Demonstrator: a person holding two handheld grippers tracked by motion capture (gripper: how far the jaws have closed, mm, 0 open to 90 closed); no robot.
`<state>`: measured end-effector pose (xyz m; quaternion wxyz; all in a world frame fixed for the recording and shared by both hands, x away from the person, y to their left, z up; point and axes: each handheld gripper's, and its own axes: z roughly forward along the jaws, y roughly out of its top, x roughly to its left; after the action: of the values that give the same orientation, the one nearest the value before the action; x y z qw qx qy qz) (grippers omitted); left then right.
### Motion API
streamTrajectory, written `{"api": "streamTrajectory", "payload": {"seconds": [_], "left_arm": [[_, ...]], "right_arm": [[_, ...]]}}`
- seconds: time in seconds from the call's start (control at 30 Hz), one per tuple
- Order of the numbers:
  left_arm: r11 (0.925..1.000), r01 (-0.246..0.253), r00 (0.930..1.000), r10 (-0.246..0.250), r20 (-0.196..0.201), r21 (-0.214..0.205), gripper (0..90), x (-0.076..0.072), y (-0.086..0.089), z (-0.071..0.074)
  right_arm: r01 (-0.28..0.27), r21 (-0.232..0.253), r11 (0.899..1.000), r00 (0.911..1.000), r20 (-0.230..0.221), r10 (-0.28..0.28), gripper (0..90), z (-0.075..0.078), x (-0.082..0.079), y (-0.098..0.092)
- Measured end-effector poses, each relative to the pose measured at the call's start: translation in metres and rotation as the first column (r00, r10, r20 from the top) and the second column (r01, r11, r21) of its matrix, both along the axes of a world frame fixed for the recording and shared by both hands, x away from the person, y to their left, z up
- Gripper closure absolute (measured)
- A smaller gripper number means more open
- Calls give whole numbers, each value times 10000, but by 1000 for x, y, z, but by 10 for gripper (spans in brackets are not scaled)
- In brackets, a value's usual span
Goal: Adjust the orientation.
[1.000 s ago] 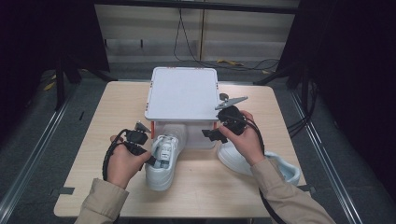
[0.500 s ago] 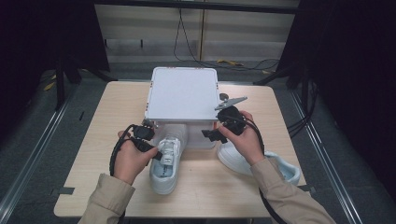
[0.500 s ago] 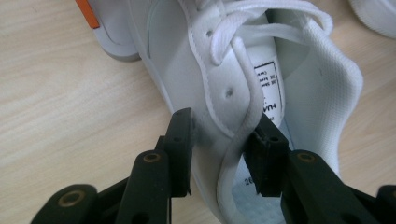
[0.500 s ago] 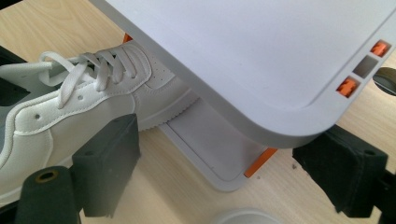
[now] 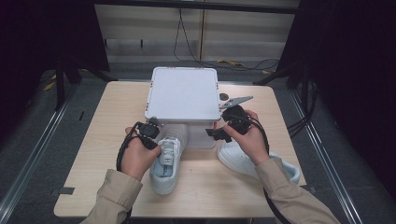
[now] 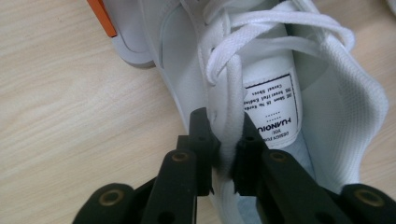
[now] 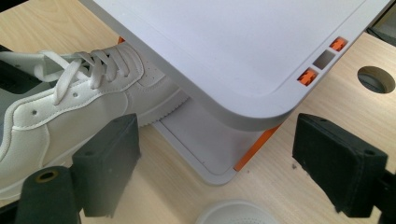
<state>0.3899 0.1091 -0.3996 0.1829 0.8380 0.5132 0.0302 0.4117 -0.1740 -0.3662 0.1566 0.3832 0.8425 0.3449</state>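
A white sneaker lies on the wooden table, its toe under the raised lid of a white box. My left gripper is shut on the sneaker's lace and tongue at the shoe's opening; in the high view the left gripper sits at the shoe's left side. My right gripper stands open just in front of the lid's near right corner, with nothing between its pads; the high view shows the right gripper there. The same sneaker reaches into the box base.
A second white sneaker lies on the table under my right forearm, to the right of the box. Orange latches mark the lid's edge. A round hole in the tabletop sits behind the right hand. Black cables trail over the floor beyond the table.
My left hand has moved right, onto the sneaker's opening. The sneaker has shifted slightly. The right hand has stayed by the lid's corner.
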Motion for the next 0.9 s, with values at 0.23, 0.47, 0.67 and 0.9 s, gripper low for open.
{"api": "streamTrajectory", "payload": {"seconds": [0.23,0.47,0.67,0.9], "left_arm": [[9950,-701,9975,695,-112,-714,843,5,11,10],[9745,-1612,9863,1645,84,-1559,845,12,19,14],[9570,-2310,9708,2386,234,-1755,840,19,22,4],[9630,-2214,9738,2268,180,-1538,803,20,19,-2]], "right_arm": [[22,15,10000,10000,39,-22,147,1,1,-1],[-1,100,9999,9999,113,0,146,3,1,-1],[19,69,10000,9999,162,-20,146,6,1,-5],[83,-36,10000,9997,241,-82,147,16,2,-9]]}}
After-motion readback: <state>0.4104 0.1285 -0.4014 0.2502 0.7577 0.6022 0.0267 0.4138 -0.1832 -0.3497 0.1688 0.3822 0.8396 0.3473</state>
